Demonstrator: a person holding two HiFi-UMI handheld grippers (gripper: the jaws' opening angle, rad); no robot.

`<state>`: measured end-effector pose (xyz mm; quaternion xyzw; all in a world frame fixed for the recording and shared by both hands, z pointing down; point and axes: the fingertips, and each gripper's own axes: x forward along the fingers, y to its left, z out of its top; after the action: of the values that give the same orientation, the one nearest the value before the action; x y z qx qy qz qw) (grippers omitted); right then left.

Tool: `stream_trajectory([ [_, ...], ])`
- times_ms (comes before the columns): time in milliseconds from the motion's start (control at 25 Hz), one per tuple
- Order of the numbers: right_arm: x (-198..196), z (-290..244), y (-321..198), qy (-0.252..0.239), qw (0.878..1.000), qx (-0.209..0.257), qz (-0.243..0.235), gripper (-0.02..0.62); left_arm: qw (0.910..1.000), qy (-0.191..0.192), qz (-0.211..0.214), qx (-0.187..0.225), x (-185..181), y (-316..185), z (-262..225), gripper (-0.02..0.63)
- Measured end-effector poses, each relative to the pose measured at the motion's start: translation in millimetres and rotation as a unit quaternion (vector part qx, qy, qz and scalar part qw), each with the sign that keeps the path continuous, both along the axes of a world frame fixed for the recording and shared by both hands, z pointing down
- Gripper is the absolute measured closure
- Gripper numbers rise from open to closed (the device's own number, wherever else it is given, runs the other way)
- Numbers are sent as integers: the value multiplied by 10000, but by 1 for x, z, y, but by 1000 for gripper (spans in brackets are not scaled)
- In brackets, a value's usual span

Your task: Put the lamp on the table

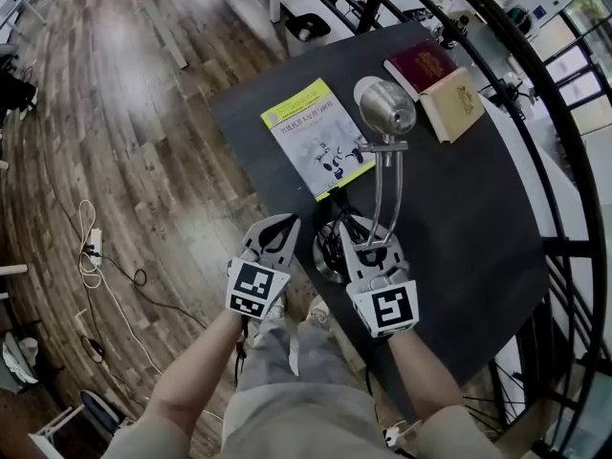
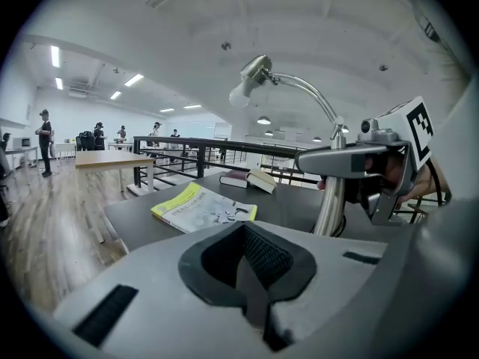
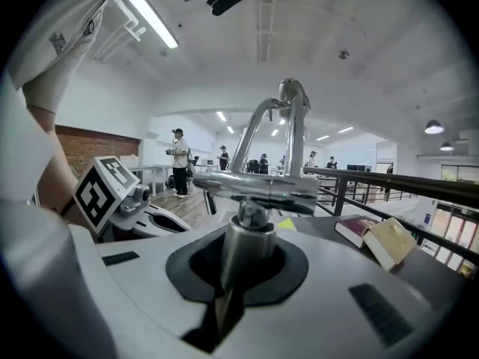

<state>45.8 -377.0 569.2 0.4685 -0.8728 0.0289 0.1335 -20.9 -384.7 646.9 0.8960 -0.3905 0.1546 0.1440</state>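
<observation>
While head view looks down: right gripper (image 1: 375,249) clamps the lamp (image 1: 385,109) by its stem, base at near edge of black table (image 1: 459,218); contact unclear. Left gripper (image 1: 275,228) sits beside it, above wood floor (image 1: 124,113).
Left gripper view: jaws together, empty; yellow book (image 2: 202,208) flat on table.
Right gripper view: stem between jaws; railing (image 3: 389,182) behind table, people (image 3: 179,163) far off.

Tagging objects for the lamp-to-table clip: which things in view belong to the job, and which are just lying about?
Job:
- lamp, gripped at its stem by the right hand-held gripper
- dark table

Lying about:
- yellow booklet, red book and tan book, all on the table
- power strip on the wood floor
- left hand-held gripper, empty
</observation>
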Motion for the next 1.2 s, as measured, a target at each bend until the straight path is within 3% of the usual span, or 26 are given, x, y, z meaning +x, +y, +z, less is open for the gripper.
stream_trajectory([
  [280,-1,-1,9,-143,9996,250,26,571,9999,-3,100,-82,6,2,12,601],
  [1040,5,7,15,-347,9990,72,289,569,9995,91,278,-96,21,18,9,601],
  [1200,0,7,14,-329,9994,-16,49,551,9996,187,214,-41,18,20,-4,601],
])
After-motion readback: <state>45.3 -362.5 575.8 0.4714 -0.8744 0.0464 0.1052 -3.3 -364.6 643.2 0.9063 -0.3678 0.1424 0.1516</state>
